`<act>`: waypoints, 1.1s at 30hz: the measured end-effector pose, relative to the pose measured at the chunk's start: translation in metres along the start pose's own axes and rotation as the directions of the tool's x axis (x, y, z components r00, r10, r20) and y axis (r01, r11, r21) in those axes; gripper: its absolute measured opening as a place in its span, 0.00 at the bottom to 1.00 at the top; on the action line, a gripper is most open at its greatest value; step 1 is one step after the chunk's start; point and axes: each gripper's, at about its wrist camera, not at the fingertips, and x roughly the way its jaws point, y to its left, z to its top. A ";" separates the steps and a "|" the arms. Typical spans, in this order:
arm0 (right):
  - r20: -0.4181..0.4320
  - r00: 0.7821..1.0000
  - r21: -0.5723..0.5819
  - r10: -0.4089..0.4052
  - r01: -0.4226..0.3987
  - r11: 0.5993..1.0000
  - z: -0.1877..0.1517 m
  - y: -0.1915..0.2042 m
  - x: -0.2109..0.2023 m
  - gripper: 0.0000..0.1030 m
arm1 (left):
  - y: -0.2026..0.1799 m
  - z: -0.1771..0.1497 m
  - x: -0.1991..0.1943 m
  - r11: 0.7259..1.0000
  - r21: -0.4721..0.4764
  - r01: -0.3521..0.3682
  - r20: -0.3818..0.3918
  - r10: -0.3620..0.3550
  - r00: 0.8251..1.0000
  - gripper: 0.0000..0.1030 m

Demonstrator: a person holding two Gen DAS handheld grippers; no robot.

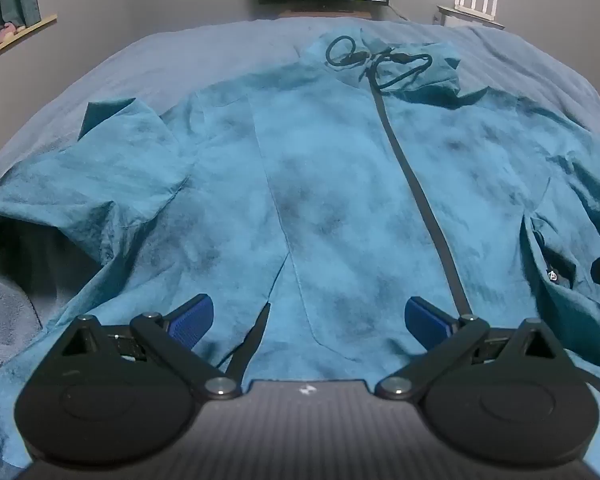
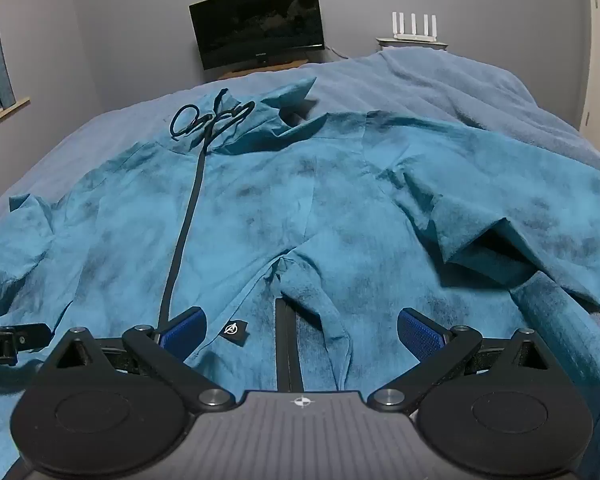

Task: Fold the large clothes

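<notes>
The teal jacket (image 1: pixel 332 184) lies spread front-up on the bed (image 1: pixel 180 52), hem toward us, collar and hood toward the far wall, its dark zipper (image 1: pixel 416 184) running up the middle to a tangle of black drawcord (image 1: pixel 376 60) at the neck. Both sleeves are flung outward and rumpled. We judge that folding has not yet begun: nothing is doubled over, and we are at the stage of choosing the first grab.

Our left hand-held gripper (image 1: pixel 308 320) hovers above the hem with its blue pads (image 1: pixel 192 320) spread wide and nothing between them; our right hand-held gripper (image 2: pixel 300 332) is likewise released, empty, over the lower front where the zipper's end parts. The next move, we think, calls for each one to come down on an outer edge (a sleeve or side seam, most likely) and pinch a single layer cleanly, since the thin cloth looks apt to bunch.

The left wrist view shows the sleeve on its left side (image 1: pixel 112 168), with its cuff turned up. The right wrist view alone gives the small black logo tag (image 2: pixel 234 330) near the hem and the opposite sleeve (image 2: pixel 520 216) folded back on itself. Beyond the bed, a dark monitor (image 2: pixel 260 36) and a white router (image 2: pixel 414 26) stand by the wall.
</notes>
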 end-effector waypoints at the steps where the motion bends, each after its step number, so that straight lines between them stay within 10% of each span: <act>1: -0.001 1.000 -0.003 -0.003 0.003 1.000 0.000 0.000 0.000 1.00 | 0.000 0.000 -0.001 1.000 -0.006 0.003 0.012 -0.003 1.000 1.00; 33: -0.008 1.000 -0.002 -0.002 0.002 1.000 -0.001 0.003 0.003 1.00 | 0.000 -0.001 -0.001 1.000 -0.015 0.013 0.005 -0.013 1.000 1.00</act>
